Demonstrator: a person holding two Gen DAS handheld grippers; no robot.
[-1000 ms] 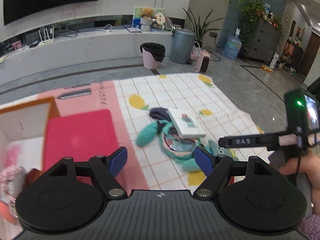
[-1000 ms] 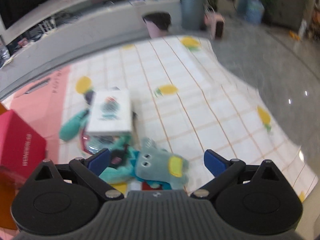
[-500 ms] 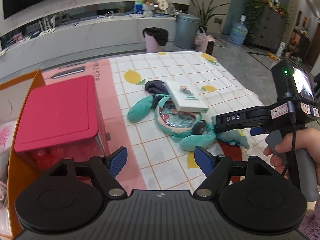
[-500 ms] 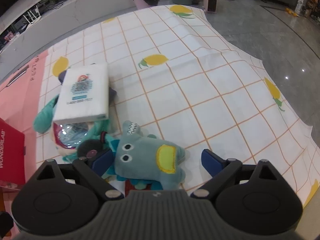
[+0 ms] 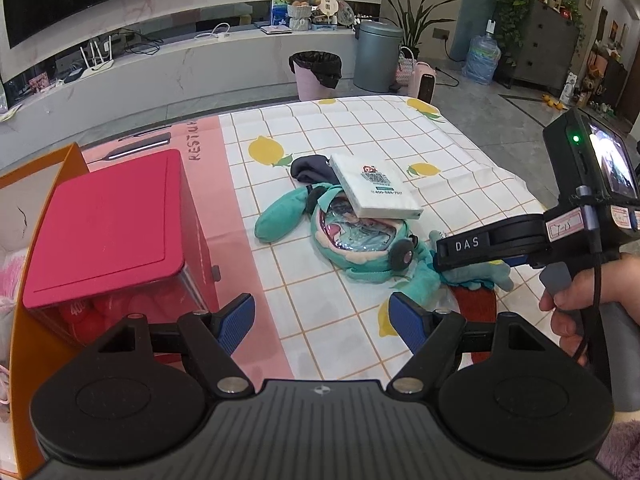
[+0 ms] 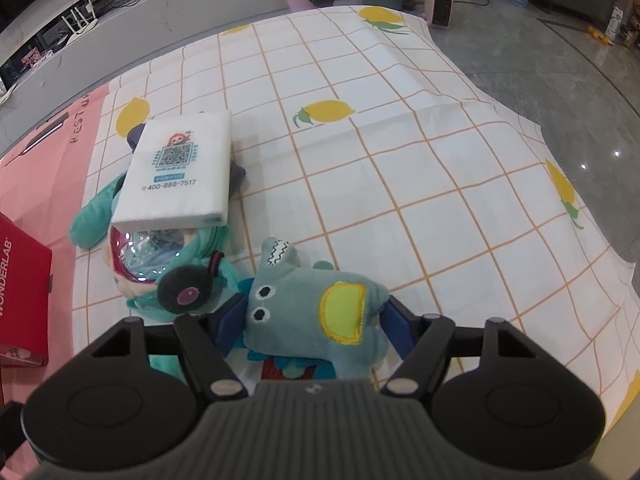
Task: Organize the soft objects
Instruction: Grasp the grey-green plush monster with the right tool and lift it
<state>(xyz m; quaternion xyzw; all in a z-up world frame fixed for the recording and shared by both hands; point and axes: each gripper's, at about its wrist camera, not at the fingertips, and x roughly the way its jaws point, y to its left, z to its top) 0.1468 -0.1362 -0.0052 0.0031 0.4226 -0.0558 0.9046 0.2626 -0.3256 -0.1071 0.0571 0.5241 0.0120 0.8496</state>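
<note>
A blue-green monster plush with a yellow patch lies on the lemon-print cloth; my right gripper has both pads against its sides, shut on it. It also shows in the left wrist view under the right gripper. A teal plush pouch lies beside it, with a white tissue pack on top and a dark cloth behind. My left gripper is open and empty, above the cloth's near edge.
A red-lidded box stands at the left inside an orange carton that holds a pink soft item. The cloth's right edge drops to grey floor. A pink bin and grey bin stand beyond.
My right gripper came down onto the monster plush and its jaws closed on it. My left gripper drew back and swung slightly left, still open.
</note>
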